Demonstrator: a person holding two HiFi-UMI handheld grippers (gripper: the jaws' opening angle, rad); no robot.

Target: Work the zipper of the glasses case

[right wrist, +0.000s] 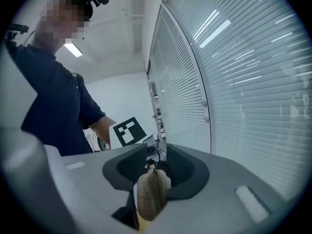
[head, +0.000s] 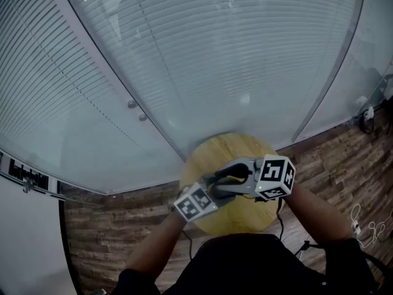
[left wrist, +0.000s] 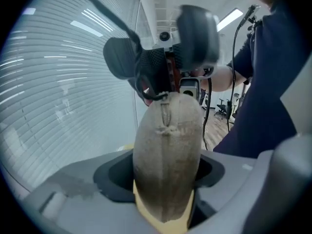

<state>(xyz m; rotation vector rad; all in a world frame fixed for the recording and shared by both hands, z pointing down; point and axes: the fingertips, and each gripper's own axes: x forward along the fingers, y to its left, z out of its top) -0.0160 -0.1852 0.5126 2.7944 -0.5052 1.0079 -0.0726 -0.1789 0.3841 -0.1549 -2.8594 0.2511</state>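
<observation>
A tan fabric glasses case [left wrist: 165, 155] stands lengthwise between the jaws of my left gripper [left wrist: 165, 172], which is shut on its sides. Its zipper seam runs up the top to the pull [left wrist: 164, 98] at the far end. My right gripper [right wrist: 156, 157] faces the left one over that end. The case's tip [right wrist: 150, 196] and the small pull [right wrist: 152, 166] sit between its jaws, with narrow gaps on each side. In the head view both grippers, left [head: 215, 192] and right [head: 228, 180], meet over the round wooden table [head: 227, 149]. There the case is mostly hidden.
The small table stands against a curved glass wall with white blinds [head: 202, 60]. Wood floor [head: 331, 158] surrounds it. Cables [head: 368, 226] lie on the floor at the right. The person's dark-sleeved body [left wrist: 263, 91] is close behind both grippers.
</observation>
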